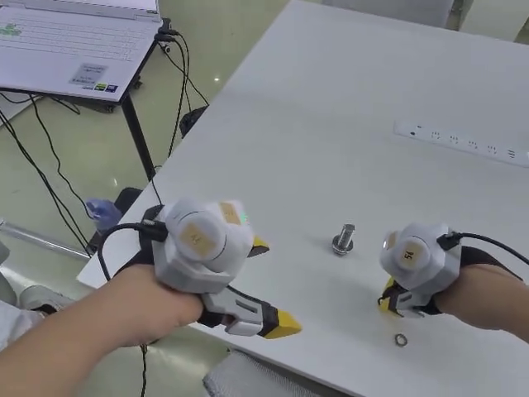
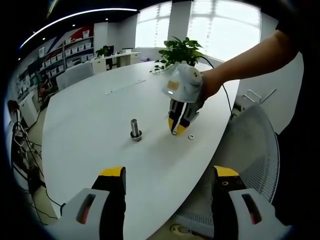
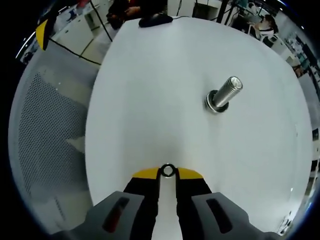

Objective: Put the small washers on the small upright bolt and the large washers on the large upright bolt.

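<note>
A bolt (image 1: 344, 238) stands upright on the white table (image 1: 331, 124). It has a wider collar at its foot, and I cannot tell whether that is stacked washers or the bolt's own head. In the right gripper view the bolt (image 3: 225, 95) leans off to the upper right, ahead of the jaws.

The right gripper (image 3: 168, 175) has its jaws drawn almost together, pinching a washer (image 3: 163, 170) at the yellow tips. From the head view this right gripper (image 1: 388, 298) sits to the right of the bolt and a little nearer the person, tips down by the tabletop. A second washer (image 1: 401, 340) lies flat on the table, further from the bolt than that gripper and close to the near edge. The left gripper view shows the same second washer (image 2: 191, 136) just beside the right gripper's tips, apart from them.

The left gripper (image 1: 273, 285) is left of the bolt, at the table's near edge, jaws spread wide with nothing between them. Its own view shows the left gripper (image 2: 169, 172) with the bolt (image 2: 135, 130) ahead of it.

Beyond the bolt, a power strip (image 1: 463, 142) lies on the table. Far to the bolt's left, off the table, is a laptop (image 1: 74, 50). A mesh chair (image 2: 250, 150) stands at the table's near edge.
</note>
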A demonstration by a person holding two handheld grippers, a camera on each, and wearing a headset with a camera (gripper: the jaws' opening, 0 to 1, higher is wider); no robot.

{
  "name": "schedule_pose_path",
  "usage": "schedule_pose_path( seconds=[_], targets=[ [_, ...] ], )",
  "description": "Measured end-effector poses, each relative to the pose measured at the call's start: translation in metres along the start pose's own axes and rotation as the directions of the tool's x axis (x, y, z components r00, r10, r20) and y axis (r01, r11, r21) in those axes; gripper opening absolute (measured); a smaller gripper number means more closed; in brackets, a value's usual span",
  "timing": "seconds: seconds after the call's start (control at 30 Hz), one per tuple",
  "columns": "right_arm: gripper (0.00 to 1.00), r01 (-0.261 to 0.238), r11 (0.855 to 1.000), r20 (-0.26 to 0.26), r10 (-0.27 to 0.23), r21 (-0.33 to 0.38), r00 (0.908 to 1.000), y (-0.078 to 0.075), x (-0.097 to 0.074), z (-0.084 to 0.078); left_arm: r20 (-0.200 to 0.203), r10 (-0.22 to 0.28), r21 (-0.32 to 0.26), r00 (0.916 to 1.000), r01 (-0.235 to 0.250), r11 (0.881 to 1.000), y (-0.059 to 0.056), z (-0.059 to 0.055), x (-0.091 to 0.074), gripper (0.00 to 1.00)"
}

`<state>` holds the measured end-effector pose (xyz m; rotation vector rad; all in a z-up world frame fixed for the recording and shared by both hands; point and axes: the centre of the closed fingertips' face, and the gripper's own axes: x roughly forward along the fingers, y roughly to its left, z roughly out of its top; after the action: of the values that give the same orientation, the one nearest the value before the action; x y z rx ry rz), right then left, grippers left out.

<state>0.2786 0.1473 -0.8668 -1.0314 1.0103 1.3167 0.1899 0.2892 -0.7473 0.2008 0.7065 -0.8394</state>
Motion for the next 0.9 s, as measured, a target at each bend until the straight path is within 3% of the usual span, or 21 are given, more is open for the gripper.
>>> schedule_pose_path(
  seconds=[0.4, 0.6, 0.73, 0.9],
  targets=[
    [0.12, 0.032, 0.996, -0.016, -0.031, 0.085, 0.9994, -0.005, -0.04, -0.046, -0.001, -0.008, 0.014, 1.0, 0.008, 1.0, 0.0, 0.004, 0.006, 0.69],
    [0.12, 0.056, 0.986, -0.025, -0.053, 0.155, 0.9983, -0.018, -0.056, -0.073, -0.008, -0.018, 0.02, 0.9998, 0.018, 1.0, -0.005, 0.006, 0.012, 0.69],
    [0.12, 0.069, 0.984, -0.036, -0.064, 0.165, 0.9973, -0.026, -0.064, -0.082, -0.006, -0.02, 0.022, 0.9998, 0.02, 1.0, -0.007, 0.008, 0.014, 0.7],
    [0.12, 0.086, 0.98, -0.031, -0.082, 0.179, 0.9962, -0.044, -0.077, -0.081, -0.013, -0.019, 0.02, 0.9997, 0.019, 1.0, -0.005, 0.005, 0.017, 0.72]
  ],
)
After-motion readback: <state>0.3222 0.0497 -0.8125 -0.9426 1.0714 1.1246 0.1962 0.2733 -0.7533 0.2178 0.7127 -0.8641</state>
